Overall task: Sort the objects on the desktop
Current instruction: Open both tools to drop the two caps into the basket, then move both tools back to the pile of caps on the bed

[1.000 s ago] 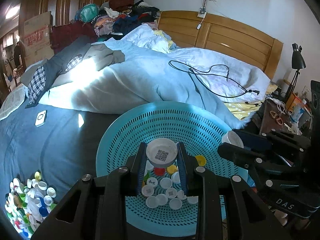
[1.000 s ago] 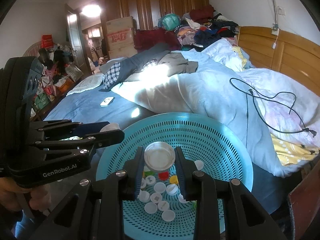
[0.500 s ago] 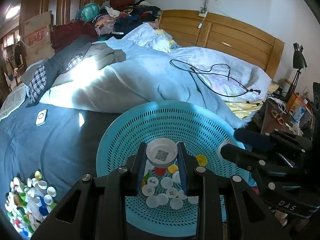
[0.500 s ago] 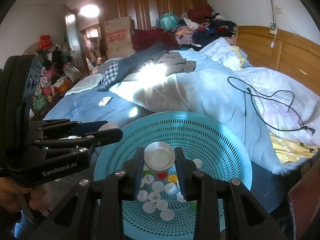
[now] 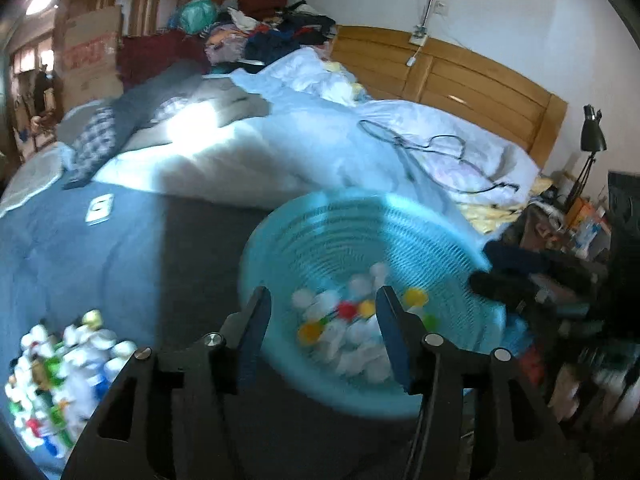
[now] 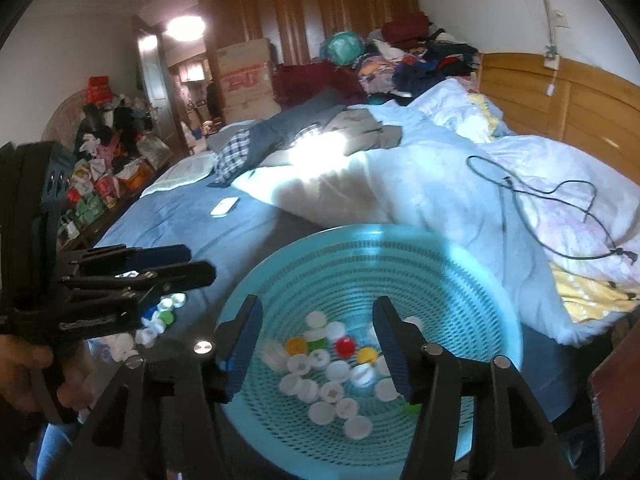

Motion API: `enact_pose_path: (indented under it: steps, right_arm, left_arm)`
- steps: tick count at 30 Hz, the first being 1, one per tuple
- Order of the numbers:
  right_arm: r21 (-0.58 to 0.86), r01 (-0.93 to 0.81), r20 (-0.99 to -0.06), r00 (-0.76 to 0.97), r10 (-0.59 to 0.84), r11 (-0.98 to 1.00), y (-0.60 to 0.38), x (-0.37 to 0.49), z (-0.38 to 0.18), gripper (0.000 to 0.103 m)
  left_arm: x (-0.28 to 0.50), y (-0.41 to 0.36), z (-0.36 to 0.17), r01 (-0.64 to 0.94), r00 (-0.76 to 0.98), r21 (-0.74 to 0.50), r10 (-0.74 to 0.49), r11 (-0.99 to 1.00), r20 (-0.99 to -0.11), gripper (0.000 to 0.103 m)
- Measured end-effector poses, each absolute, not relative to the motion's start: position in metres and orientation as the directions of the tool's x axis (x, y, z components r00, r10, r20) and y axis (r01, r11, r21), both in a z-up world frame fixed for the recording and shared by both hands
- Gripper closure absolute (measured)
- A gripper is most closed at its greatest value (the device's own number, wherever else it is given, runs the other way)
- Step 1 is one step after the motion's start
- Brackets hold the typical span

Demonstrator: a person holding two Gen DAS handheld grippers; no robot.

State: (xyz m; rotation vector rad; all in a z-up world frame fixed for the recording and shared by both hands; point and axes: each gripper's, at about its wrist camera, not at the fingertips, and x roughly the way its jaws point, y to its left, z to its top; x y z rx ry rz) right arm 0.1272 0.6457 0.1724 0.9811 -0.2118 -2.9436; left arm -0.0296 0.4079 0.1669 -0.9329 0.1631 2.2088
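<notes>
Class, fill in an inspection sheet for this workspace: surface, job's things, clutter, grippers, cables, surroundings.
Surface: bed with blue cover and rumpled duvet.
Job's things: teal basket holding bottle caps, mostly white; loose cap pile on the cover.
Clutter: clothes heap; white remote.
Grippers: left gripper and right gripper both opening, nothing gripped.
Cables: black cord on the duvet.
Surroundings: headboard, wardrobe, cardboard boxes, desk lamp.
</notes>
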Motion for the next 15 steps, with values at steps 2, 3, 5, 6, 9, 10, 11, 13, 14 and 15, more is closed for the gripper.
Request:
enact_pose_path:
  steps: [2,3,5,6,9,10,11,13,14,15]
  right_arm:
    - [0.143,0.015,-0.591,-0.801,-0.098,-0.99,0.632,0.129,0.169,0.038]
    - [0.142,0.028,-0.59,-0.8,-0.107,-0.99,0.625,0.13,0.167,0.031]
    - [0.145,0.069,-0.598,-0.788,-0.143,-0.987,0.606,0.133,0.156,0.029]
    - [0.146,0.082,-0.605,-0.781,-0.154,-0.986,0.6,0.134,0.151,0.029]
    - [0.152,0.135,-0.633,-0.747,-0.202,-0.979,0.573,0.137,0.133,0.029]
    - [0.151,0.149,-0.643,-0.736,-0.211,-0.977,0.565,0.138,0.127,0.029]
    - [0.156,0.158,-0.655,-0.722,-0.221,-0.975,0.558,0.139,0.121,0.029]
    - [0.162,0.176,-0.681,-0.692,-0.239,-0.971,0.545,0.14,0.107,0.029]
    - [0.161,0.178,-0.691,-0.682,-0.24,-0.971,0.541,0.139,0.103,0.029]
    - [0.167,0.181,-0.702,-0.669,-0.246,-0.969,0.537,0.139,0.098,0.029]
  left_arm:
    - [-0.027,0.366,0.158,-0.635,-0.495,-0.169,0.565,-0.754,-0.66,0.046]
    - [-0.024,0.344,0.152,-0.61,-0.517,-0.171,0.552,-0.774,-0.654,0.04]
    - [-0.018,0.295,0.135,-0.527,-0.584,-0.138,0.476,-0.838,-0.657,0.04]
    - [-0.015,0.272,0.125,-0.496,-0.596,-0.127,0.444,-0.859,-0.669,0.04]
    - [-0.001,0.206,0.087,-0.399,-0.611,-0.112,0.355,-0.91,-0.708,0.04]
    - [0.005,0.184,0.071,-0.361,-0.605,-0.107,0.321,-0.926,-0.729,0.04]
    - [0.007,0.17,0.06,-0.332,-0.602,-0.107,0.298,-0.937,-0.741,0.04]
    - [0.012,0.149,0.039,-0.291,-0.584,-0.125,0.28,-0.949,-0.762,0.04]
    - [0.013,0.143,0.03,-0.274,-0.578,-0.134,0.275,-0.952,-0.768,0.04]
    - [0.014,0.142,0.024,-0.273,-0.573,-0.138,0.276,-0.952,-0.772,0.04]
